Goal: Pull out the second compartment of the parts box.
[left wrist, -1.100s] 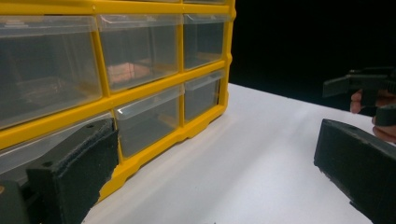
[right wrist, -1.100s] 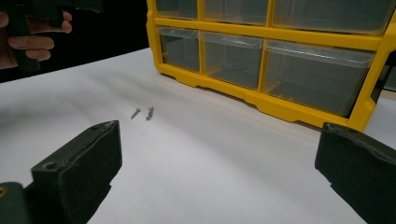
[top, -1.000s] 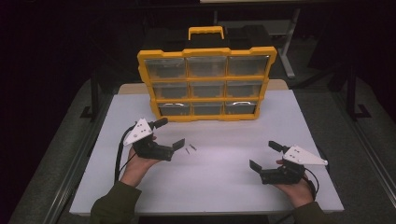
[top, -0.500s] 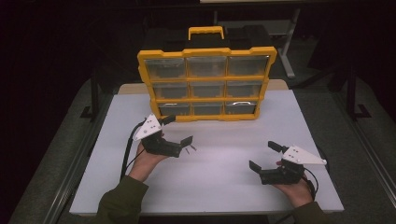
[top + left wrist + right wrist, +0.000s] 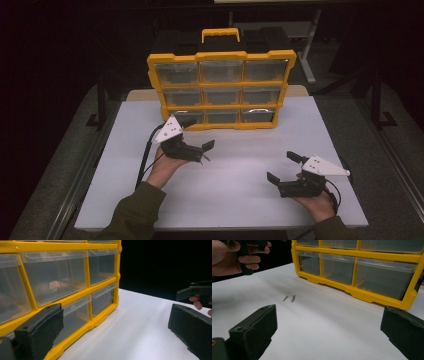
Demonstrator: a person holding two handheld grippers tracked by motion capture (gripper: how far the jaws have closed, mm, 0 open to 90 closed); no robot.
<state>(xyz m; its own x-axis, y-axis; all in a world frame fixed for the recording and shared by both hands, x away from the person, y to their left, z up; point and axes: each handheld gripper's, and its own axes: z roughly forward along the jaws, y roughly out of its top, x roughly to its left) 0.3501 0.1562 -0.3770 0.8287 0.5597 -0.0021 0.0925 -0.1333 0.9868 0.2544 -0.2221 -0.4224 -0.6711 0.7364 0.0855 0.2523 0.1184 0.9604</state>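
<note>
Glossy yellow plastic organizer with clear plastic drawers — matt white table, metal screws.

The high view looks forward and down over the whole white desk. Both gripper views sit low, just above the desk surface: the left one close to the yellow drawer organizer, the right one farther back, sharing its bottom drawers

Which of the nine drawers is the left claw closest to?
The bottom-left drawer of the yellow organizer. The left claw hangs open just in front of it, at that corner; the other eight drawers sit higher or farther right.
</note>
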